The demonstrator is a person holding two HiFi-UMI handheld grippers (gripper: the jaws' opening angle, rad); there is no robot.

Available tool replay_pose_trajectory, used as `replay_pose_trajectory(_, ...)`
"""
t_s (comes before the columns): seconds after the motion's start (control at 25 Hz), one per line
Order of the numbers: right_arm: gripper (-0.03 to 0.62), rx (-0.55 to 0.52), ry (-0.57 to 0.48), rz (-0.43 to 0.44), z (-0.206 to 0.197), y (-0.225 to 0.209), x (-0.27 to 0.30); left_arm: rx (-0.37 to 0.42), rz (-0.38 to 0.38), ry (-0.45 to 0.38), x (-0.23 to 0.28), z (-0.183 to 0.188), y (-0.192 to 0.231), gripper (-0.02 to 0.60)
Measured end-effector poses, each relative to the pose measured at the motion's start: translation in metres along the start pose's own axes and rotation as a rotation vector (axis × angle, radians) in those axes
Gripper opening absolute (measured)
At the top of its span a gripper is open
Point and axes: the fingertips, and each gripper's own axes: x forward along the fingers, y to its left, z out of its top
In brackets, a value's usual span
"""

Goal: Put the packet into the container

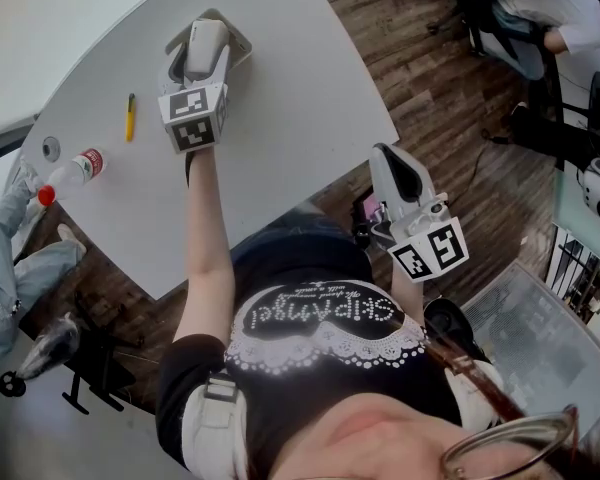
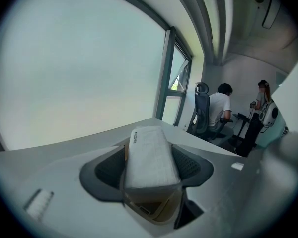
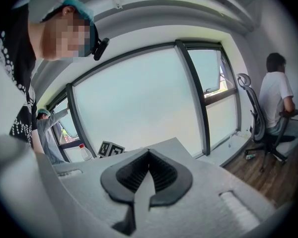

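A white packet (image 2: pixel 149 155) lies lengthwise between the jaws of my left gripper (image 2: pixel 149 150), tilted over the open mouth of a tan container (image 2: pixel 154 209). The jaws stand wide, one on each side of the packet, and the pads do not seem to press on it. In the head view my left gripper (image 1: pixel 205 38) hangs over the container (image 1: pixel 242 46) at the far side of the grey table (image 1: pixel 290 118), and it hides the packet there. My right gripper (image 1: pixel 392 158) is held off the table's near right edge, shut and empty, its pads meeting at the tips (image 3: pixel 149 155).
A yellow pen (image 1: pixel 130 116) and a plastic bottle with a red cap (image 1: pixel 72 176) lie on the table's left part, near a round grommet (image 1: pixel 50 149). One person sits on an office chair (image 1: pixel 540 8) at the far right. Another person's leg (image 1: pixel 10 258) shows at the left.
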Motion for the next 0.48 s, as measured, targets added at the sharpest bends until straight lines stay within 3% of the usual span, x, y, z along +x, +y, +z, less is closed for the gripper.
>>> replay_pose_trajectory(0.48, 0.002, -0.004, -0.008, 0.012, 0.003, 0.006, 0.0, -0.009, 0.032, -0.088, -0.017, 0.025, 0.002, 0.276)
